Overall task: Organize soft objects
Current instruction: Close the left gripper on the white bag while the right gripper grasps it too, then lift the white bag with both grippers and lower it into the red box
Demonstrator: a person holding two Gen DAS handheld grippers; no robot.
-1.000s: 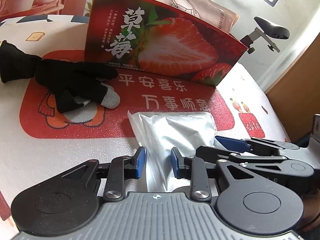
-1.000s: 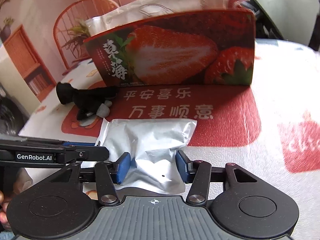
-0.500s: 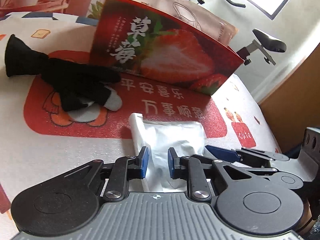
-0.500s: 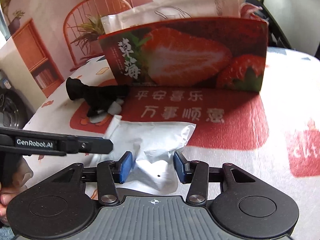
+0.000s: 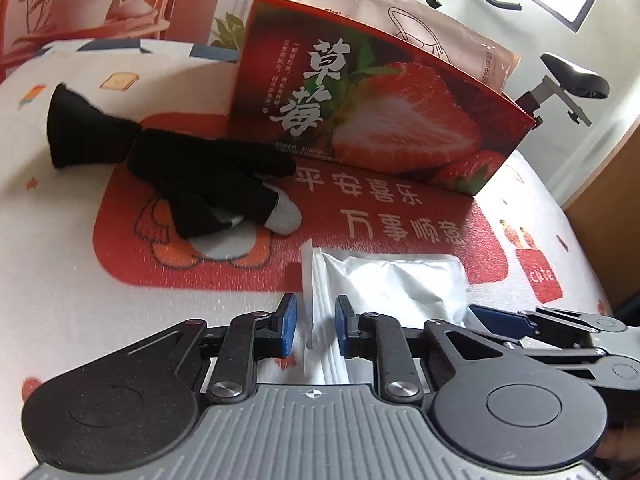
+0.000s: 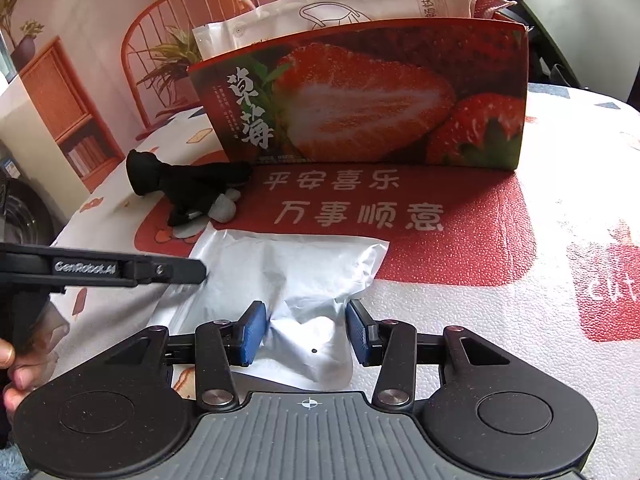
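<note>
A white foil pouch [image 5: 396, 284] lies on the red-printed tablecloth in front of both grippers. My right gripper [image 6: 306, 332] is shut on the pouch's [image 6: 296, 268] near edge, which is crumpled between the blue pads. My left gripper [image 5: 316, 326] straddles the pouch's left sealed edge. Its jaws are closing, with thin gaps still showing beside the pads. A black glove [image 5: 200, 184] with a grey fingertip lies to the left. The open strawberry box [image 5: 380, 120] stands behind, upright.
Pale printed pouches [image 6: 340, 8] stick up out of the strawberry box [image 6: 360, 96]. The glove [image 6: 188, 188] lies near the box's left corner. A person's hand [image 6: 12, 376] holds the left tool. A chair and a shelf stand beyond the table's far left edge.
My left gripper's jaws have narrowed and shifted to the pouch's left edge, which now stands up between them. The right gripper's jaws closed slightly, crumpling the pouch more.
</note>
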